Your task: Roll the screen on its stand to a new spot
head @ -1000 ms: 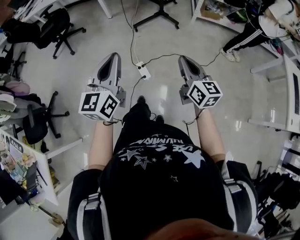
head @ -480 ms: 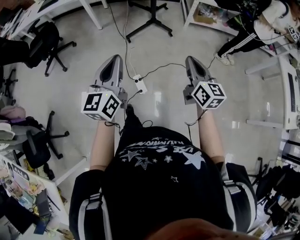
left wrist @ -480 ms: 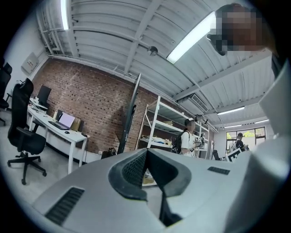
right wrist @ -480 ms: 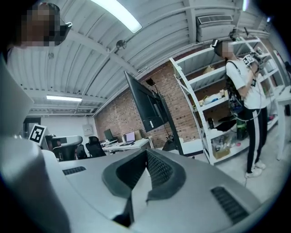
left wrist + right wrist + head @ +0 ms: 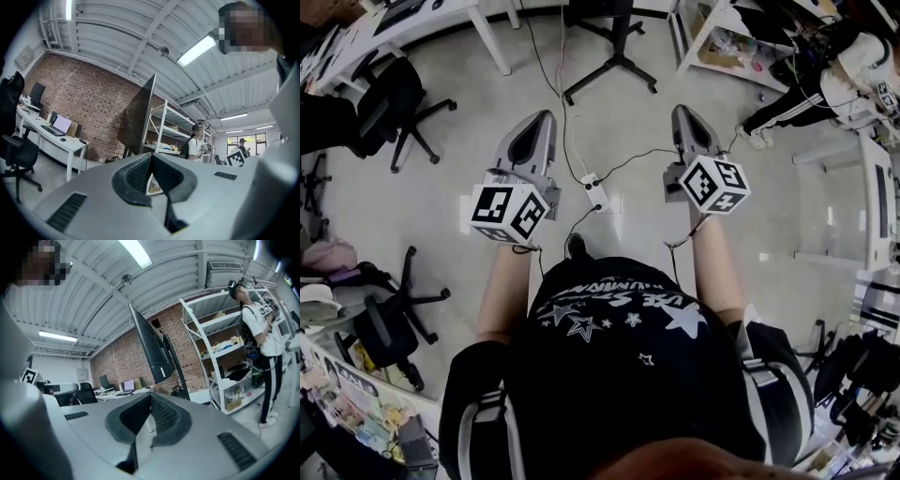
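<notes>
**Screen waited on its stand, well ahead of two empty grippers**

Screen (image 5: 151, 348) sat up on its dark stand (image 5: 178, 373) at the far side of the room, and neither gripper was touching it. From the right gripper view it tilted up against the brick wall (image 5: 124, 357), with white shelving (image 5: 213, 357) just to its right and a person in a white shirt (image 5: 260, 329) at the shelving's right end. From the left gripper view it showed nearly edge-on, a dark slab in front of the same shelves.

Down on the head view, only the stand's black splayed legs (image 5: 614, 56) showed, on the floor (image 5: 478, 150) at the far edge. They were well apart from both grippers and roughly between the lines the two pointed along.

And the grippers? The left gripper (image 5: 546, 120) was held out level on the left, its fingers (image 5: 137, 174) pressed together with nothing between them. The right gripper (image 5: 686, 112) matched it on the right, fingers (image 5: 165, 416) closed tip to tip, empty as well. Each carried its marker cube near the wrist.

Between them on the floor lay a white power strip (image 5: 595, 191), its cable (image 5: 567, 112) running off toward the stand's legs. Black office chairs (image 5: 398, 94) stood on the left, and a white bench (image 5: 51, 137) with an open laptop (image 5: 60, 125) stood along the brick wall, far left.
</notes>
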`<state>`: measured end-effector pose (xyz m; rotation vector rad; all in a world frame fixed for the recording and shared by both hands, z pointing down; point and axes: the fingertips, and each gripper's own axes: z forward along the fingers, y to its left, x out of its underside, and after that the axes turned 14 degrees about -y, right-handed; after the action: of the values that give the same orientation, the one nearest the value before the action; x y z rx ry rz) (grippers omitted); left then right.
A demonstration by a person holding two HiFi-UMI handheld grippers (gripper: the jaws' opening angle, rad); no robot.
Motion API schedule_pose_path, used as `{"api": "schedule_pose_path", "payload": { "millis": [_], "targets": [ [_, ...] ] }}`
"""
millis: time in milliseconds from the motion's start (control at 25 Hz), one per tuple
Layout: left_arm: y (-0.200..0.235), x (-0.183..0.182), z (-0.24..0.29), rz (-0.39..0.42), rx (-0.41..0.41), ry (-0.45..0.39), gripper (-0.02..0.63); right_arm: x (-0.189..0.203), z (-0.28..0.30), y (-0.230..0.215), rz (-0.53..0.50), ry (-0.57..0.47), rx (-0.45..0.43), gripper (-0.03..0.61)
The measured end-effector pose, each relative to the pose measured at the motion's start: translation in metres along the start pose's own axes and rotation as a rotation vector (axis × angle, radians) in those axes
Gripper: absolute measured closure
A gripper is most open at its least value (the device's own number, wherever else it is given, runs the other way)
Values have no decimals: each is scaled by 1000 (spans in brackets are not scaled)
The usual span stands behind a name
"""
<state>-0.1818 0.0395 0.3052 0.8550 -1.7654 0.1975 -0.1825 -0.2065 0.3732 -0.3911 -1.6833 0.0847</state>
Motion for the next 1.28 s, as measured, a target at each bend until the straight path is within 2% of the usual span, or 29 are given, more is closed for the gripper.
{"api": "schedule_pose_path", "payload": {
  "millis": [200,400,560,840,1120,1280],
  "targets": [
    [47,0,9,-25,20,24,603,23,30,18,-4,16,42,573],
    [75,-1,31,-28,43,34,603,23,50,25,-5,1,81,573],
    [77,7,48,-39,31,29,603,14,60,10,-18,1,75,573],
    [58,19,84,-9,18,49,603,6,82,-26,16,15,44,574],
    [63,20,103,8,-48,36,603,-2,111,-46,42,3,1,573],
    [70,18,110,26,-45,31,603,8,118,-45,31,7,-2,572]
  ]
}}
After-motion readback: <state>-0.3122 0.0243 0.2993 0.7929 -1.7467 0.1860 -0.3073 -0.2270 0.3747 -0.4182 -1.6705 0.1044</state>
